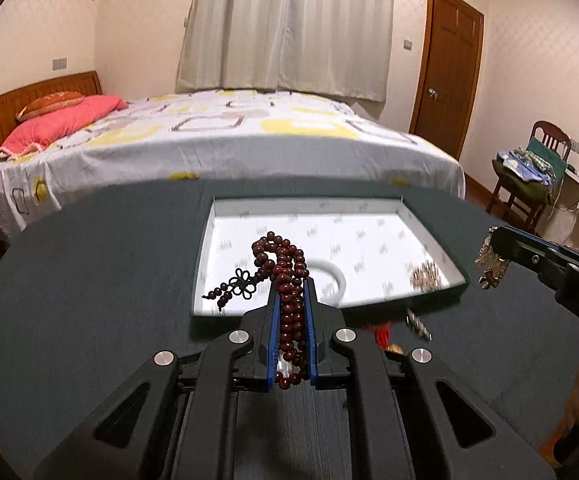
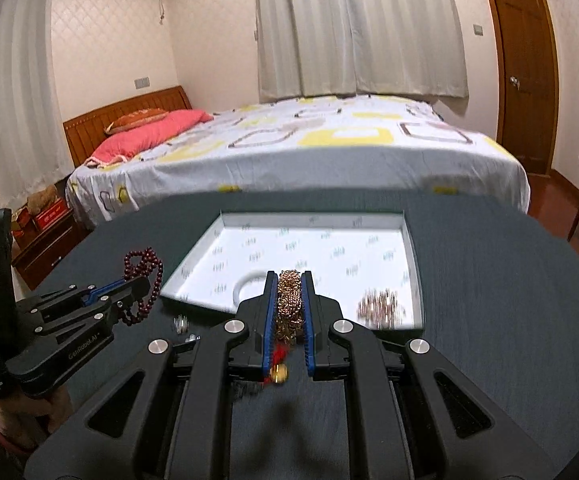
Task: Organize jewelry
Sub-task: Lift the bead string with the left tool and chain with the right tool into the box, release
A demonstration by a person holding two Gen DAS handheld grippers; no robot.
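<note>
Red bead strand [image 1: 287, 296] pinched between left gripper [image 1: 290, 284] jaws, knot tassel dangling left of tips; white tray [image 1: 429, 236] just ahead, white ring [image 1: 339, 276] and blurred chain pile [image 2: 381, 306] inside. Right gripper [image 2: 288, 280] clamps gold chain [image 2: 288, 300], red tassel with bell [image 2: 279, 374] hanging below jaws. Both raised over dark table [image 2: 509, 320]

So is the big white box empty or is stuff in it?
Not empty. The shallow white patterned box holds a white ring bangle and a blurry pinkish-gold chain pile.
</note>
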